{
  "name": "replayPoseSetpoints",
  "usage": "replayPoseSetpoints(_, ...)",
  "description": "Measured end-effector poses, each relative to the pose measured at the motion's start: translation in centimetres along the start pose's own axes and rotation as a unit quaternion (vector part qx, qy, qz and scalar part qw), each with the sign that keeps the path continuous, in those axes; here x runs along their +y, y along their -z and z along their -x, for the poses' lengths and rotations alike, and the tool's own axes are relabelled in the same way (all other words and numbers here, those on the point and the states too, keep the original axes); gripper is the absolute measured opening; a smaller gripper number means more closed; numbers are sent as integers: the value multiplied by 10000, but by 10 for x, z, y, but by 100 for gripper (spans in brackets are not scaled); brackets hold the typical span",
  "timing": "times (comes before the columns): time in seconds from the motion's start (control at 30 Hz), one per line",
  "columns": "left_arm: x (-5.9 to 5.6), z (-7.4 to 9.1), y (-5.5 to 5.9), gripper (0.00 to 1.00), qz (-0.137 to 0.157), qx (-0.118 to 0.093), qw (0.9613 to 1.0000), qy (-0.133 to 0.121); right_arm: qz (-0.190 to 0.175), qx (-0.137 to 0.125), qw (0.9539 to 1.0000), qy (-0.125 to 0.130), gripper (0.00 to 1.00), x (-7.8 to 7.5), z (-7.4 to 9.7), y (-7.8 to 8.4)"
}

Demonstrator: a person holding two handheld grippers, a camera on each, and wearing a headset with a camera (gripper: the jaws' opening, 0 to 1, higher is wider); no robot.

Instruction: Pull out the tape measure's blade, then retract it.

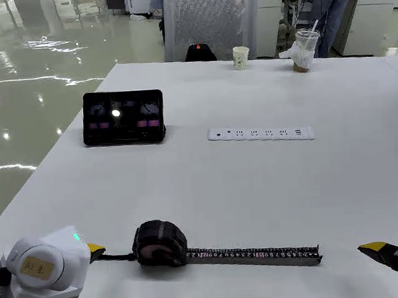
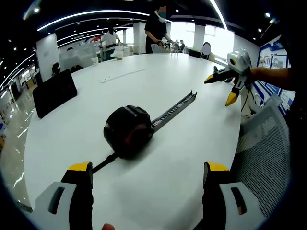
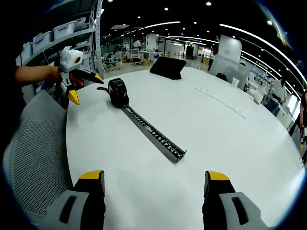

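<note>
Left gripper [image 2: 148,168] fingers [image 2: 80,167] are spread apart, grasping nothing. The tape measure [image 2: 128,130] sits on the white tabletop [image 2: 182,158] just ahead of them, its black cord [image 2: 103,163] reaching toward one finger, perhaps touching it. Right gripper [image 3: 156,176] fingers [image 3: 91,176] are likewise released, near but clear of the tip of the extended blade [image 3: 151,132], which lies flat. Farther back are a tablet [image 1: 123,117] and a power strip [image 1: 260,133].

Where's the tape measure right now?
Head view: the tape measure lies by the table's near edge, case beside the left tongs, blade out toward the right tongs.
</note>
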State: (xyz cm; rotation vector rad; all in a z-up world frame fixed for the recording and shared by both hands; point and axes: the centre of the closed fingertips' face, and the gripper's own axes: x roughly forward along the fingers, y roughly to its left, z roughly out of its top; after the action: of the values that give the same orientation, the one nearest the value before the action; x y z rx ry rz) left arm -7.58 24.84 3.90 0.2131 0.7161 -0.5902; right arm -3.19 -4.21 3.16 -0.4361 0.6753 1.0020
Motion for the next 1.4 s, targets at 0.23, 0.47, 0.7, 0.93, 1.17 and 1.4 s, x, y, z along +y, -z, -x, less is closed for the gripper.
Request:
replayPoseSetpoints(0.23,-12,0,0,96,104,-69,9999,-12,-224,-98,9997,100,90,7,1,-1)
replayPoseSetpoints(0.47,-20,3,1,99,279,-175,9994,-63,-413,-204,9988,187,94,11,3,-3)
replayPoseSetpoints(0.7,-30,8,-11,99,571,-494,9969,-230,-615,-354,9972,238,97,19,4,-7)
replayPoseSetpoints(0.93,-37,10,-17,99,654,-568,9955,-382,-765,-473,9954,313,99,28,5,-13)
replayPoseSetpoints(1.17,-43,12,-18,99,876,-636,9928,-505,-901,-556,9935,418,99,38,7,-18)
replayPoseSetpoints(1.4,-43,16,-18,99,1077,-605,9898,-710,-1112,-608,9911,419,99,47,7,-24)
